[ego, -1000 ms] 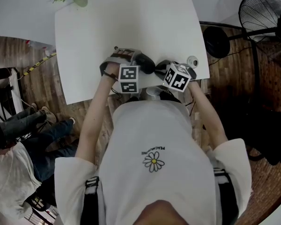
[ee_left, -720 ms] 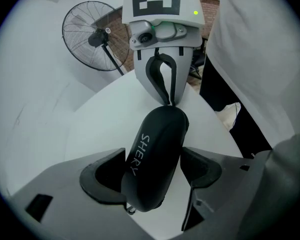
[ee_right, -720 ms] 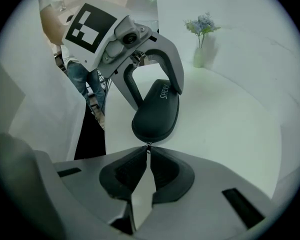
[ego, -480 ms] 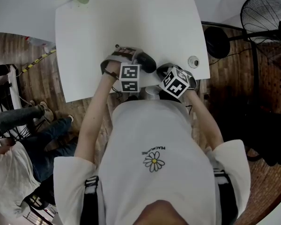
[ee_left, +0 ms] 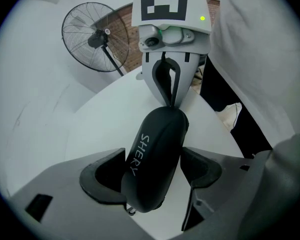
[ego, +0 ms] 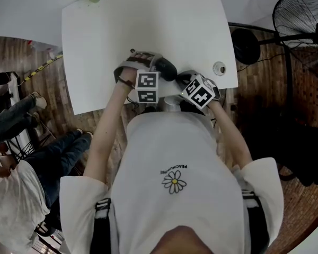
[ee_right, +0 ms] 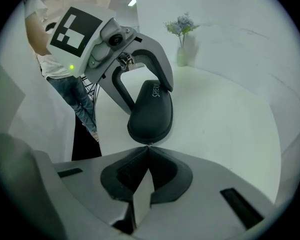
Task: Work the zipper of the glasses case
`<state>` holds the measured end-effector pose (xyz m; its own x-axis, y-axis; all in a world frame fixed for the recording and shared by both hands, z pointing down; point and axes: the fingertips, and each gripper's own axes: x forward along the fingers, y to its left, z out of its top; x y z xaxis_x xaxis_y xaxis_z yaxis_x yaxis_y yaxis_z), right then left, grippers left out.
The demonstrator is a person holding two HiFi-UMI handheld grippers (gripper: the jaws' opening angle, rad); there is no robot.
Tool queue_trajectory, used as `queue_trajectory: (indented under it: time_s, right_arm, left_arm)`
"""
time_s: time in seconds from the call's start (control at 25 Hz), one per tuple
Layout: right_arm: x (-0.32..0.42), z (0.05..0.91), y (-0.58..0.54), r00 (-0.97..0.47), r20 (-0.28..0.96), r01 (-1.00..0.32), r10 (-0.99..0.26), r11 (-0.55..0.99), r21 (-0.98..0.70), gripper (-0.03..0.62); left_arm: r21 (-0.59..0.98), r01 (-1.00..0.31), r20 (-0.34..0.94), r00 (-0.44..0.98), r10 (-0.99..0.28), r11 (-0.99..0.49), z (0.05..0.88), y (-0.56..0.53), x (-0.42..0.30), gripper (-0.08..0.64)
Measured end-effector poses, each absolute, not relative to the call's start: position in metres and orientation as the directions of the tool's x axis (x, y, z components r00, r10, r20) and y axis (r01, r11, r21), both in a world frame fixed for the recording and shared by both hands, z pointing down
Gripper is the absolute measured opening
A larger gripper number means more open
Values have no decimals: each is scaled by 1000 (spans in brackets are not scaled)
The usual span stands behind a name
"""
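R tool (ee_right: 147, 151) jaws just closed at glasses case (ee_right: 151, 111) end, L tool (ee_left: 155, 171) gripping

Glasses case (ee_left: 157, 154) matt black, smooth shell, crisp white print, desk (ego: 148, 25) smooth matt white, right claw (ee_right: 147, 151) pale grey plastic, pads (ee_right: 122, 176) dull black and ridged, floor (ego: 40, 86) brown wood planks, fan (ee_left: 90, 36) thin dark metal wire.

glasses case (ee_left: 157, 154) on table (ego: 148, 25) | vase (ee_right: 181, 55) far-left corner | fan (ee_left: 90, 36) right
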<state>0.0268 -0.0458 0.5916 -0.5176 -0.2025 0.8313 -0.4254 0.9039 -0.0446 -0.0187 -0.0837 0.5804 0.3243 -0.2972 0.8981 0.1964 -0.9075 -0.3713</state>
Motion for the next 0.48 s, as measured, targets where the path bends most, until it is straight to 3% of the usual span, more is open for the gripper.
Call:
queue_trajectory:
  time_s: [0.32, 0.48]
  right_arm:
    - [13, 583, -26, -477, 858, -363, -190, 932, 5, 8]
    - [-3, 587, -20, -502, 839, -535, -209, 838, -111, 8]
  left_arm:
    - [-356, 176, 903, 319, -289, -918, 582, -85, -18, 347]
    - [-355, 162, 900, 325, -290, -921, 582, -85, -19, 347]
